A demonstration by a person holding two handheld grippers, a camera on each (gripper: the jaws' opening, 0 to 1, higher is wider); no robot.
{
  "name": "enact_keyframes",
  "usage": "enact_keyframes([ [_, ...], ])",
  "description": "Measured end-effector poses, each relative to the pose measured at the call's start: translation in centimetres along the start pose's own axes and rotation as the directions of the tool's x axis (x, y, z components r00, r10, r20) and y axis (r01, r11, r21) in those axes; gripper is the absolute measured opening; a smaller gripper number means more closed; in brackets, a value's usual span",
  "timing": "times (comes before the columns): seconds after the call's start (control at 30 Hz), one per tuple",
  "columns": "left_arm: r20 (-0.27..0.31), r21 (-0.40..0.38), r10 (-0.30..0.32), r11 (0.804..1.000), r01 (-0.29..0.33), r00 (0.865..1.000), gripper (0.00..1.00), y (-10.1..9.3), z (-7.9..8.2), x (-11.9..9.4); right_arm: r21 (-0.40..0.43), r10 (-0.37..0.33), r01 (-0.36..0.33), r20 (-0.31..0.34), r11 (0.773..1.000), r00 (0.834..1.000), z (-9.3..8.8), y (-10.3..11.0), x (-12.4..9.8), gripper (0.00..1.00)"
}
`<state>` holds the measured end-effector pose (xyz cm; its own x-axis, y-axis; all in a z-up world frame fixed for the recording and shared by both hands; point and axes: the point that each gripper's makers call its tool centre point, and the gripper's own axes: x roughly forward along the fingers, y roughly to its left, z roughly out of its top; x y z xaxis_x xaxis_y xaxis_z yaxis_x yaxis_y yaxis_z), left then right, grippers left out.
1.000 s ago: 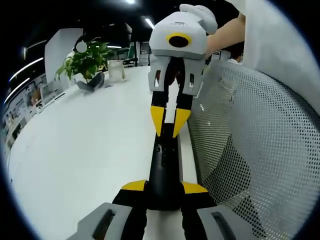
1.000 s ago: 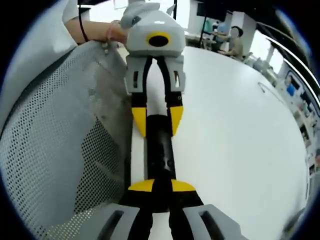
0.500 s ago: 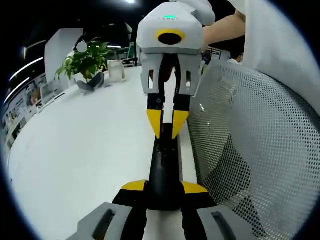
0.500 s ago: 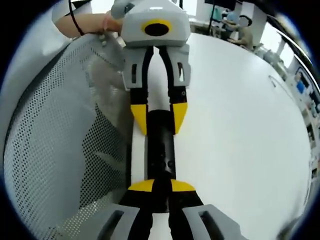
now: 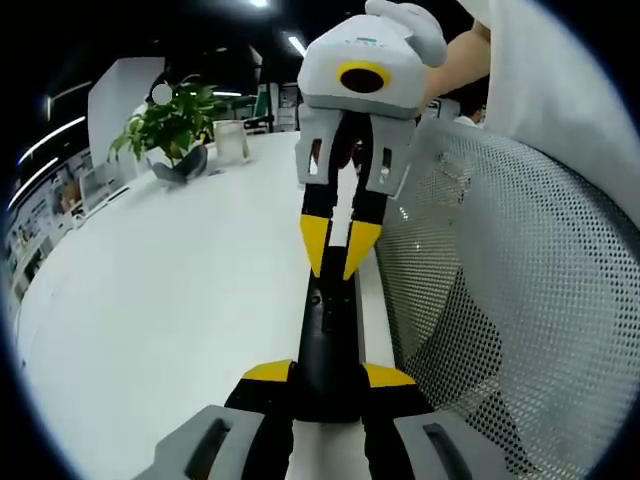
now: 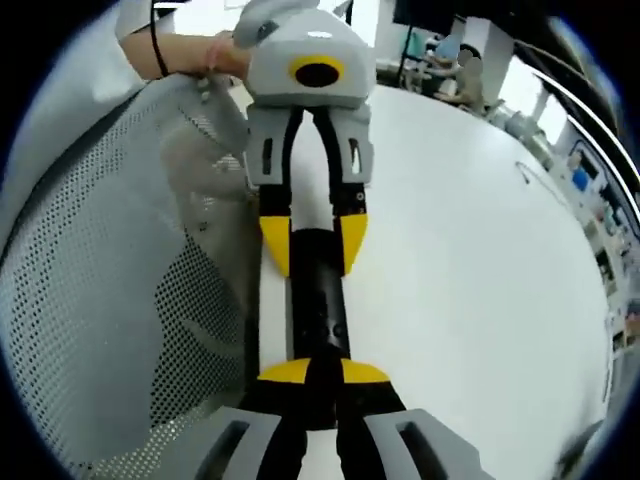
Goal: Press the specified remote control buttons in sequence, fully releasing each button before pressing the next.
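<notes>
A long black remote control (image 5: 326, 335) lies lengthwise along the white table's (image 5: 170, 290) edge. My left gripper (image 5: 328, 375) is shut on its near end, one yellow tip on each side. From above, my right gripper (image 5: 335, 262) points down at the remote's far part, its yellow tips nearly together; whether they touch the buttons I cannot tell. In the right gripper view the remote (image 6: 318, 300) runs out from under my right gripper (image 6: 325, 372) toward the left gripper (image 6: 313, 250), which clamps its far end.
A grey mesh chair back (image 5: 500, 280) stands right against the table edge beside the remote, also in the right gripper view (image 6: 100, 280). A potted plant (image 5: 175, 120) and a glass jar (image 5: 232, 140) sit at the table's far side. People sit far off (image 6: 465, 70).
The right gripper, which loomed larger and closer over the remote half a second ago, has drawn back to about where it was a second ago. The left gripper keeps its hold.
</notes>
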<state>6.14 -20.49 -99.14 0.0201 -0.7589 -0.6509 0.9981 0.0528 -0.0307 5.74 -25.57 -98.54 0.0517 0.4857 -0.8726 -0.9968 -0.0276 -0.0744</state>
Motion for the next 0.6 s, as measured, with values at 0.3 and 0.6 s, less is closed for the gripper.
enact_keyframes([
  [0.3,-0.003,0.003,0.000,1.000,0.000,1.000,0.24,-0.02,0.00,0.00,-0.049,0.049,-0.050,-0.013,0.998,0.999,0.24,-0.10,0.15,0.05],
  [0.6,-0.004,0.000,-0.002,1.000,0.002,1.000,0.24,0.01,0.04,0.02,0.101,0.117,-0.105,-0.127,0.989,0.985,0.06,-0.27,0.38,0.05],
])
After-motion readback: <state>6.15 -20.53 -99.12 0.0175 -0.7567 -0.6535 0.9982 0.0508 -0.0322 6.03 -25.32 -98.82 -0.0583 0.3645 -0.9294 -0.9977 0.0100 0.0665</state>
